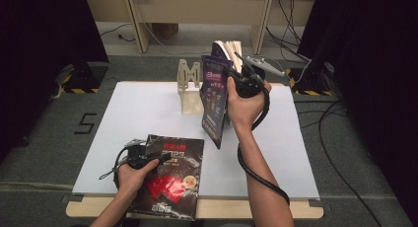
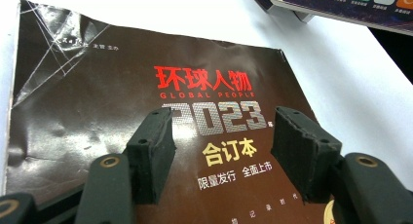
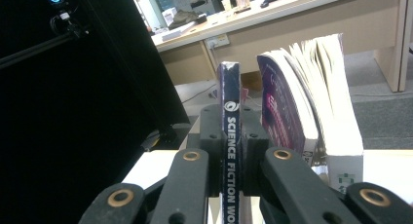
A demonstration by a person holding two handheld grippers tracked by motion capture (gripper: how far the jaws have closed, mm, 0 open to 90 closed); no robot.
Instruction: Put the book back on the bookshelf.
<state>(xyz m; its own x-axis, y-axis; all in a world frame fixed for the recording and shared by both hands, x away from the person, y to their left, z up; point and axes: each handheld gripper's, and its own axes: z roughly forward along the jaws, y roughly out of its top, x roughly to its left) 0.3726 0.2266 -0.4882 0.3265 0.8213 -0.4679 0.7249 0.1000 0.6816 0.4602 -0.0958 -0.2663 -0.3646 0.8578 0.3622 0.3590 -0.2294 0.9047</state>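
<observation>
White desk [image 1: 148, 113] is lying open across the left and middle of the high view, giving a hand-held gripper free passage. At the lower left a dark magazine [image 1: 172, 180] is taking up the near edge. At the upper centre a wooden stand [image 1: 190, 86] is blocking the back, with books [image 1: 227, 52] standing beside it. The right strip of the desk is staying bare.

At twelve o'clock on our white table top [image 1: 148, 108] we see a wooden rack [image 1: 189, 86]; beyond it stands a pale desk [image 1: 197, 10], with cables [image 1: 291, 15] at one o'clock
</observation>
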